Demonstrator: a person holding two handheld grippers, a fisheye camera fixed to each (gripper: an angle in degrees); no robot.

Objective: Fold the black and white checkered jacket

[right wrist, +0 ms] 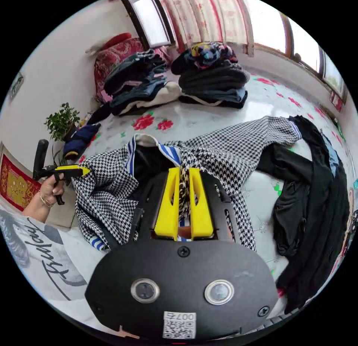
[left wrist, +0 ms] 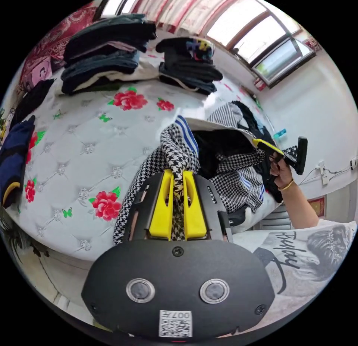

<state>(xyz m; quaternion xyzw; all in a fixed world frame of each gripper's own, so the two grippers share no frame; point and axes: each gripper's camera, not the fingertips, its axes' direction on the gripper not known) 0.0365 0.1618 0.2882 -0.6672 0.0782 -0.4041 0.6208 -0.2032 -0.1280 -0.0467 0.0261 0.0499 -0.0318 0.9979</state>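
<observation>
both grippers pinch the checkered jacket point(right wrist: 231, 152), bunched over the quilted bed point(left wrist: 74, 145): left gripper point(left wrist: 178, 174), right gripper point(right wrist: 183, 173). risk: thin bites slipping under tension; sleeve snagging the black garments point(right wrist: 313, 197) just beside.

Black-and-white checkered jacket point(right wrist: 238, 145) with blue-striped trim – yellow fingers point(right wrist: 171, 200), red-flowered white mattress point(left wrist: 93, 152).

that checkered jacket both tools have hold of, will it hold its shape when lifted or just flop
Likely floppy: the checkered jacket bunches into soft folds where the left tool and right tool pinch it. Probably light, since thin pinches carry it. Its sleeve trails loose on the bed, so it may drag.
</observation>
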